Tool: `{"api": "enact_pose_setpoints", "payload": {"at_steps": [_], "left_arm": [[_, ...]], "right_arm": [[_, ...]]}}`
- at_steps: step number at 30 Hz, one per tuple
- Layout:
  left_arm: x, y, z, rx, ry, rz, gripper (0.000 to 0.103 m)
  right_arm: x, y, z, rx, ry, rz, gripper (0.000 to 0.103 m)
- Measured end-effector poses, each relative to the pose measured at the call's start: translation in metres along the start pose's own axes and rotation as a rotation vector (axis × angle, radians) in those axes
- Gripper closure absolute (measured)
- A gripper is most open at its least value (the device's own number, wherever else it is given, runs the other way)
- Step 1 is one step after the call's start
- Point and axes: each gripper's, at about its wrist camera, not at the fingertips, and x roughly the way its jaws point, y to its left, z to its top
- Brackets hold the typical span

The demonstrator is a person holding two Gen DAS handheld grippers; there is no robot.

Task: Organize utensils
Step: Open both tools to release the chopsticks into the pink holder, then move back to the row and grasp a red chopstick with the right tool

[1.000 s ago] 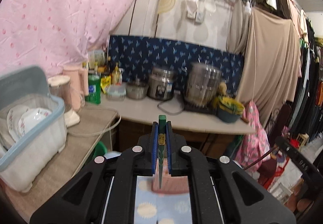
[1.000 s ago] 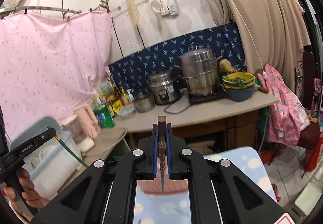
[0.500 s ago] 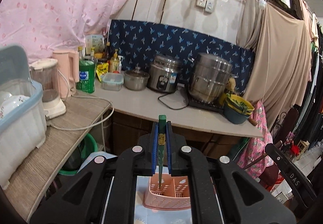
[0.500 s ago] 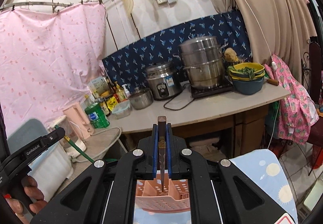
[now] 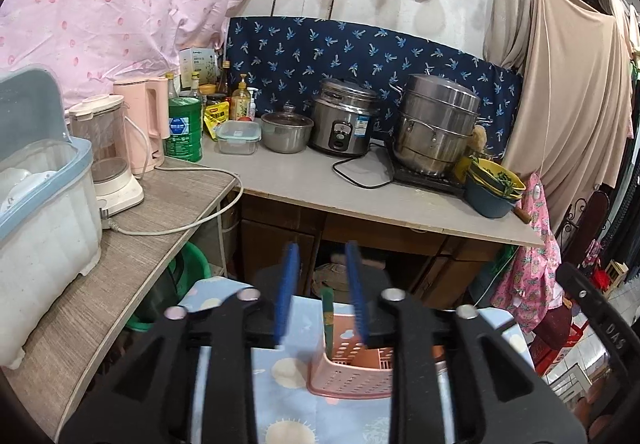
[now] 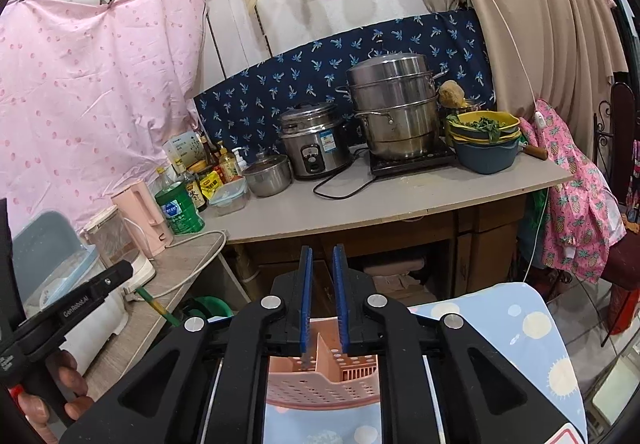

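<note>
The left gripper [image 5: 320, 292], jaws apart, has a green-handled utensil [image 5: 328, 318] between them, standing in the pink perforated plastic caddy [image 5: 352, 372]. The right gripper [image 6: 323, 298] gapes empty above it.

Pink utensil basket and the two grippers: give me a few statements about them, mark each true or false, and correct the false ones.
1. The left gripper has its jaws clamped on the green utensil. False: the jaws stand apart, and the green utensil stands in the pink utensil basket.
2. The pink utensil basket sits on a blue cloth with pale spots. True.
3. The right gripper has its jaws open. True.
4. The basket is one undivided bin. False: the right wrist view shows a divider wall inside.
5. The basket sits on the grey countertop beside the rice cooker. False: it is below the grippers, on the cloth.
</note>
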Motion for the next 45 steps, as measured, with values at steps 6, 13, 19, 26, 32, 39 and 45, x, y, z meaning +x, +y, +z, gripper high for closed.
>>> {"api": "enact_pose_setpoints", "payload": {"at_steps": [6, 13, 19, 26, 32, 39, 45], "left_arm": [[-0.032, 0.005, -0.005, 0.015, -0.036, 0.004, 0.051], [-0.082, 0.011, -0.02, 0.05, -0.039, 0.002, 0.045], [-0.13, 0.02, -0.047, 0.081, -0.019, 0.007, 0.042], [-0.167, 0.029, -0.096, 0.127, 0.037, 0.025, 0.039], [-0.185, 0.039, -0.148, 0.15, 0.109, 0.044, 0.039], [-0.191, 0.046, -0.203, 0.16, 0.188, 0.046, 0.039], [-0.19, 0.049, -0.248, 0.137, 0.254, 0.031, 0.037]], "right_arm": [[-0.039, -0.006, 0.001, 0.015, -0.034, 0.017, 0.08], [-0.097, -0.011, -0.01, 0.019, -0.049, 0.041, 0.074], [-0.152, -0.014, -0.037, -0.002, -0.038, 0.037, 0.07], [-0.205, -0.011, -0.09, -0.068, -0.002, -0.01, 0.066], [-0.228, -0.016, -0.142, -0.063, 0.069, -0.035, 0.065], [-0.237, -0.013, -0.202, -0.096, 0.154, -0.086, 0.065], [-0.231, -0.016, -0.249, -0.08, 0.242, -0.101, 0.065]]}}
